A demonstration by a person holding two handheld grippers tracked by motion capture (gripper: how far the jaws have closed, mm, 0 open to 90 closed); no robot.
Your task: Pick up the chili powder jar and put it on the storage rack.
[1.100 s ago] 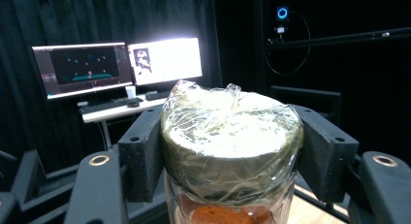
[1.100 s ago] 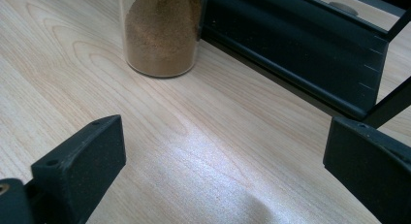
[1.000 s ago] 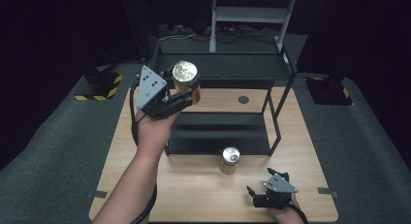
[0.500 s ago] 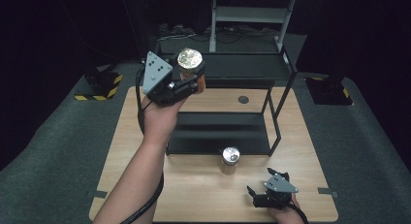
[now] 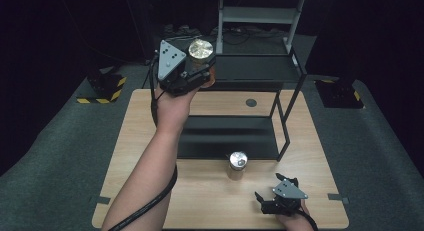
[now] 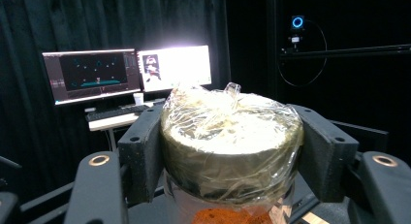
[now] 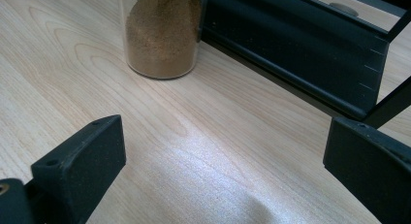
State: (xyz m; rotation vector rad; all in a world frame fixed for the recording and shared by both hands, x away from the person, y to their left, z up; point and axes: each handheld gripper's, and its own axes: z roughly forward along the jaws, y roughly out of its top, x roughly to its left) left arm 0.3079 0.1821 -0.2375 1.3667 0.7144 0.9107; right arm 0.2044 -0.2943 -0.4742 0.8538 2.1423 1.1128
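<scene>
My left gripper (image 5: 197, 71) is raised high at the left end of the black shelf's top level (image 5: 257, 68), shut on a spice jar (image 5: 201, 51) with a foil-wrapped lid. In the left gripper view the jar (image 6: 231, 146) sits upright between both jaws, orange powder showing at its base. A second spice jar (image 5: 237, 163) with a silver lid stands on the wooden table (image 5: 150, 126) in front of the shelf's lower level. My right gripper (image 5: 267, 198) rests low near the table's front edge, open and holding nothing. The right gripper view has that jar (image 7: 162, 32) ahead to the left.
The black two-level shelf frame (image 5: 290, 106) stands on the table's middle and back, its lower level (image 5: 227, 136) dark and bare. A round grommet (image 5: 251, 102) sits in the tabletop under it. Monitors (image 6: 126, 71) glow behind dark curtains. Grey carpet (image 5: 65, 141) surrounds the table.
My left gripper has risen and moved away from me toward the shelf's top level, carrying the foil-lidded jar. The right gripper and the silver-lidded jar have stayed put.
</scene>
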